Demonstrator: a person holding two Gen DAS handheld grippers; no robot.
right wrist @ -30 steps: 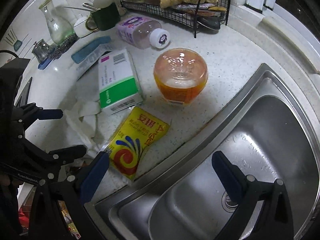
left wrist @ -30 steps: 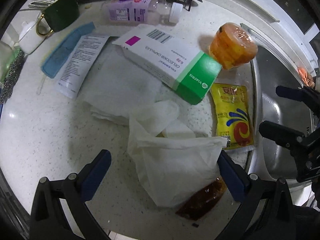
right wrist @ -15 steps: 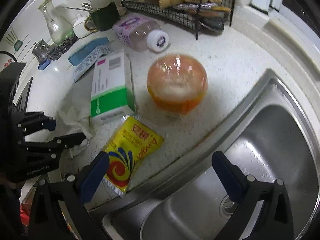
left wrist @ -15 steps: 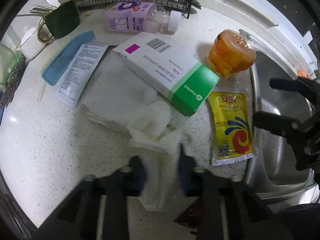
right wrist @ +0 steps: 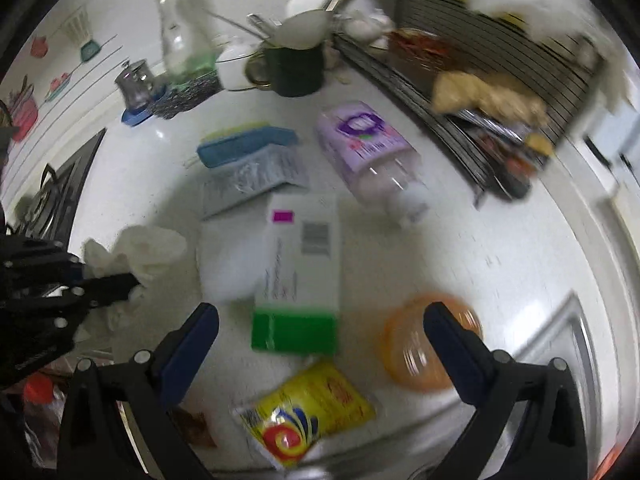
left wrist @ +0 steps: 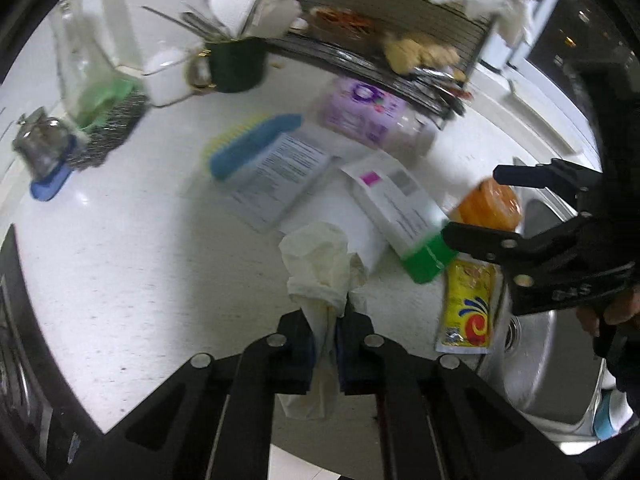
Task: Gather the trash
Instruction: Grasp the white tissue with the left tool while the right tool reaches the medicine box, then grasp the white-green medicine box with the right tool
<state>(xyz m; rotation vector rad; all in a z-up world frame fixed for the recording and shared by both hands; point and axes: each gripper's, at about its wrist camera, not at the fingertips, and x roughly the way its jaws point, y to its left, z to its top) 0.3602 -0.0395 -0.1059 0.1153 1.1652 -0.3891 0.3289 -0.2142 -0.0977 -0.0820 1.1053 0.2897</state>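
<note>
My left gripper (left wrist: 325,334) is shut on a crumpled white tissue (left wrist: 318,264) and holds it above the counter; the tissue also shows in the right wrist view (right wrist: 136,250). My right gripper (right wrist: 320,336) is open and empty, hovering over a white and green medicine box (right wrist: 300,272) and a yellow sauce packet (right wrist: 308,412). An orange lidded cup (right wrist: 434,344) stands by its right finger. In the left wrist view the box (left wrist: 400,216), the packet (left wrist: 468,304) and the cup (left wrist: 490,204) lie to the right.
A purple bottle (right wrist: 368,148) lies on its side, beside a blue brush (right wrist: 244,146) and a paper leaflet (right wrist: 256,178). A green mug (right wrist: 296,68), a glass jar (right wrist: 176,44) and a wire rack (right wrist: 480,92) stand at the back. The sink (left wrist: 552,344) is right.
My left gripper closed on the tissue and lifted it off the counter. My right gripper swung left from over the sink to above the box and packet.
</note>
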